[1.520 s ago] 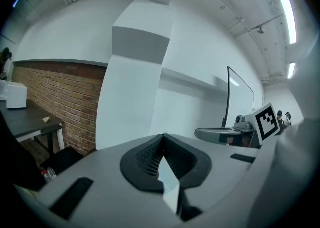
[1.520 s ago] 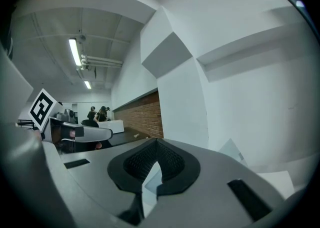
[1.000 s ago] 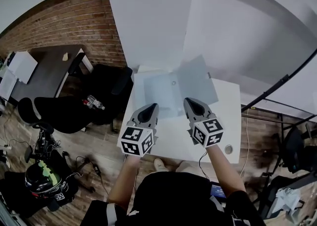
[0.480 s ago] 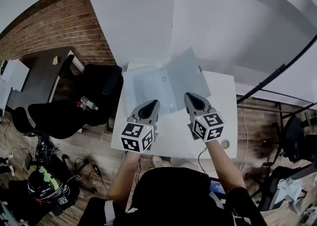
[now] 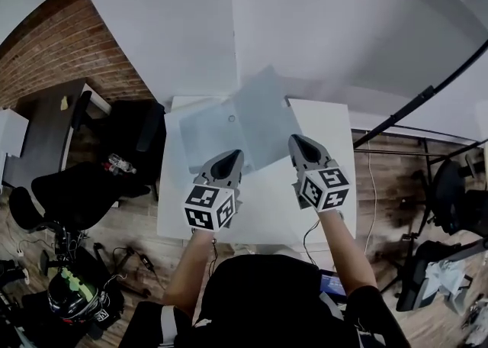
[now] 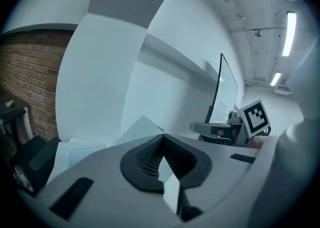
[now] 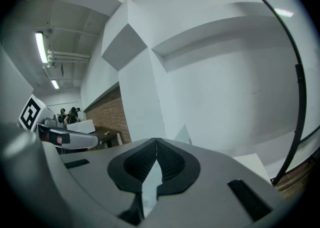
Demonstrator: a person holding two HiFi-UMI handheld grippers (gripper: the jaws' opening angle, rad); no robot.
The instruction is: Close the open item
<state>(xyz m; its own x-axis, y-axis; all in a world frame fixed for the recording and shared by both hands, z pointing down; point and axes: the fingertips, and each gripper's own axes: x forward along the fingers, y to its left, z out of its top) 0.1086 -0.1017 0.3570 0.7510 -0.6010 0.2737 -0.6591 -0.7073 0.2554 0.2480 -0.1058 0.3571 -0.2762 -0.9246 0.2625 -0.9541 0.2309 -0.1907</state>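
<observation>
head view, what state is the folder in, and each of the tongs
folder: open, left half flat on the table, right cover tilted up
left tongs: shut, nothing between them
right tongs: shut, nothing between them

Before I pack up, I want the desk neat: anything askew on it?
The pale folder on the white table lies open, one cover lifted at a slant instead of flat. Nothing else stands out.

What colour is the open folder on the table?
The folder is pale blue-grey; the head view shows it best.
</observation>
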